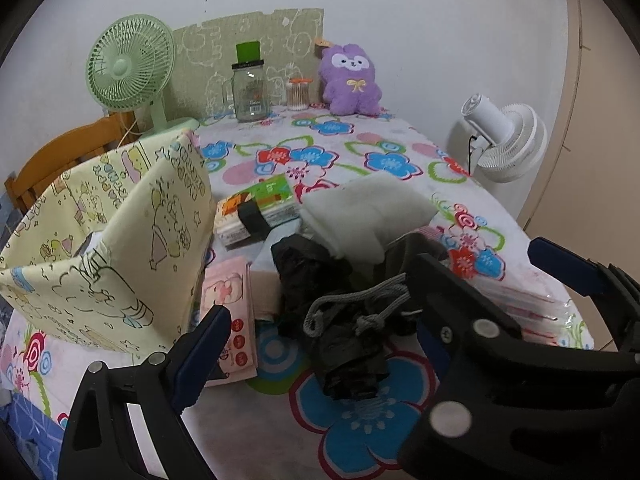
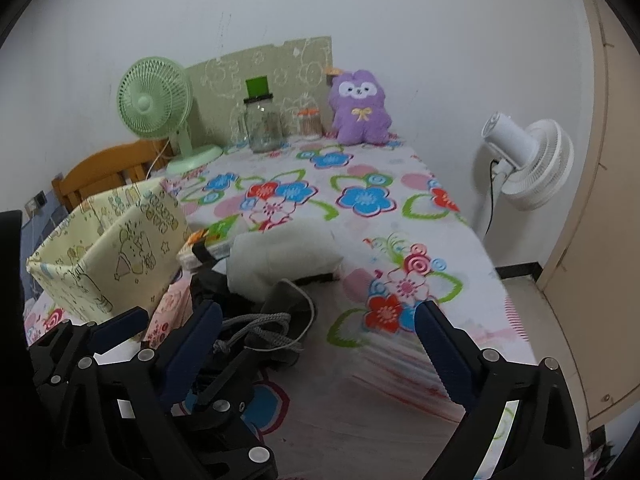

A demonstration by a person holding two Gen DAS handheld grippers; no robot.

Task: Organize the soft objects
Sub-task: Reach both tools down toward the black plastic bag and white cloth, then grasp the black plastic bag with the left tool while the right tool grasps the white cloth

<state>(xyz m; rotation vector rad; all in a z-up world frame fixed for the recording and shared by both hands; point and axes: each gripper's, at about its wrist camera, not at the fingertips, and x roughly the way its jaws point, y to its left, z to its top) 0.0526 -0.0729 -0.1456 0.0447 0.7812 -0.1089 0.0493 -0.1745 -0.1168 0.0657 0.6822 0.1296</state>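
We are holding the left gripper low over the flowered tablecloth, jaws spread wide on either side of the black drawstring bundle, which is lying crumpled at the near edge with its grey cord knotted on top; no pad appears to be touching it, so we judge this a pre-grasp straddle. The right gripper is hovering just beside it at 3 o'clock, jaws also spread and pinching nothing, probably waiting clear. Behind the bundle at 12 o'clock, a white padded cloth is resting partly on it. At 10 o'clock the yellow fabric bin is standing open-topped, likely the destination for soft items. Between bin and cloth, a banded packet is lying flat. Farthest away, a purple plush is sitting upright against the wall, beside a glass jar and green fan.
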